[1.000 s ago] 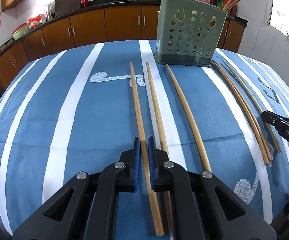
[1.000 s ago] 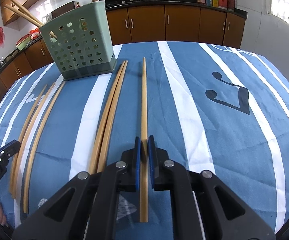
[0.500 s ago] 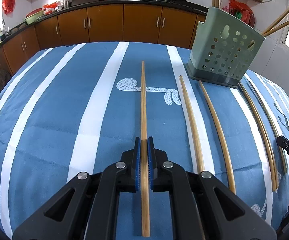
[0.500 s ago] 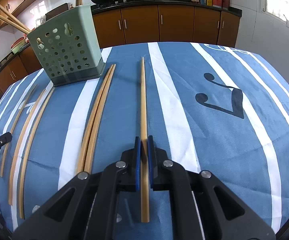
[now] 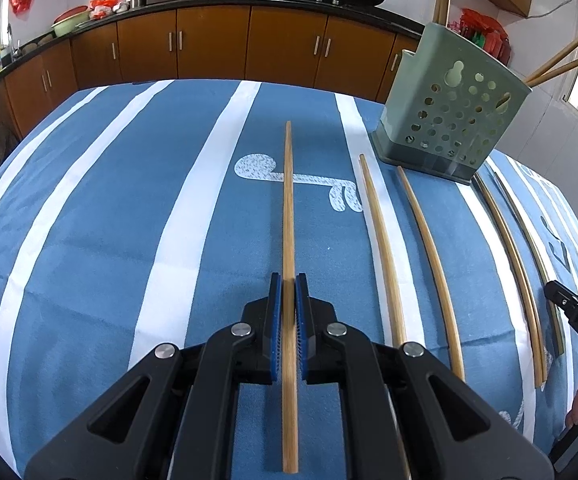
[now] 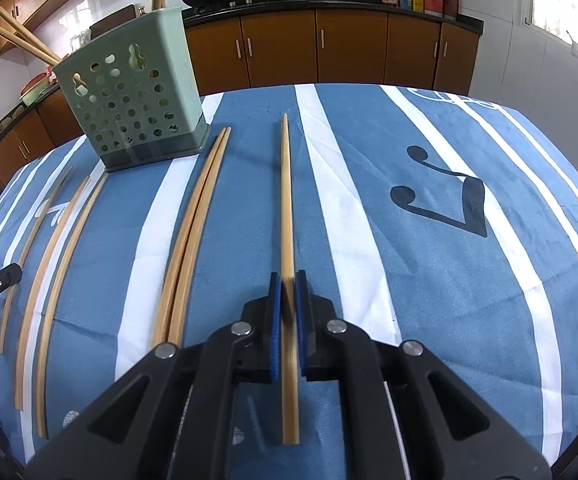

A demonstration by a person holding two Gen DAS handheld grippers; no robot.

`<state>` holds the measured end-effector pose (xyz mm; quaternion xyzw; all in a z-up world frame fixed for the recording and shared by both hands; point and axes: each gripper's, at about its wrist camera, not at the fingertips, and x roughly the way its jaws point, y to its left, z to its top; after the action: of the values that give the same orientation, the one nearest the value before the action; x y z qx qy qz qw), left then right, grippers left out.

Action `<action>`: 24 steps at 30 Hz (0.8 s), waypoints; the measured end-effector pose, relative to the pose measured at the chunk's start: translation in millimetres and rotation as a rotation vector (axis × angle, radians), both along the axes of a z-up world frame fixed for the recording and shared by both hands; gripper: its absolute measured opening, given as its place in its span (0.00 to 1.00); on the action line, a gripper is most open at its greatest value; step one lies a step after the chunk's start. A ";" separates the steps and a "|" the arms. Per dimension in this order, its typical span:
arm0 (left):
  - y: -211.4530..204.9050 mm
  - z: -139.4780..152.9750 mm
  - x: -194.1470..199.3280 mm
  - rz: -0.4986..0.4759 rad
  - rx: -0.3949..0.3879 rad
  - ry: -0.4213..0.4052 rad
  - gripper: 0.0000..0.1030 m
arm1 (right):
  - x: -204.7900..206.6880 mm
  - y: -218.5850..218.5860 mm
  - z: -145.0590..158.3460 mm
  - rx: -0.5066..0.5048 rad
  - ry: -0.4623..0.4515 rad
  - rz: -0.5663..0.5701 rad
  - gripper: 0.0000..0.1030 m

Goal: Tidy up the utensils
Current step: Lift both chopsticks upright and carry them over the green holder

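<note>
The left gripper (image 5: 288, 292) is clamping one chopstick (image 5: 288, 208), its long axis running straight ahead along the fingers. The right gripper (image 6: 287, 292) is pinching a second chopstick (image 6: 286, 200) the same way. Four loose chopsticks (image 6: 193, 220) are lying lengthwise on the striped counter (image 6: 449, 280), pointing toward the green holder (image 6: 129, 104), which is carrying three more.

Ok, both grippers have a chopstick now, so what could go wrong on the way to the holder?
The left gripper and right gripper each pinch one long chopstick well behind its middle, so either may pivot or slip. The green holder already has leaning chopsticks that could block insertion.
</note>
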<state>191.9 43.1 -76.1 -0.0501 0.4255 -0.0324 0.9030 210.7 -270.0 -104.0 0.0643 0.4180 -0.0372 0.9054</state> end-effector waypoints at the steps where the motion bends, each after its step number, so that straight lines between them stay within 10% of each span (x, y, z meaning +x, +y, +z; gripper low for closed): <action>1: 0.3 0.1 -0.1 0.000 0.000 0.000 0.08 | -0.1 0.0 0.0 0.001 0.000 0.000 0.08; 24: 2.0 -0.7 -0.4 0.000 -0.016 -0.001 0.08 | 0.2 0.0 0.1 0.007 0.000 -0.001 0.08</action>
<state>191.5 45.1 -76.7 -0.0575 0.4246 -0.0359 0.9028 210.9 -270.0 -103.9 0.0675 0.4180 -0.0361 0.9052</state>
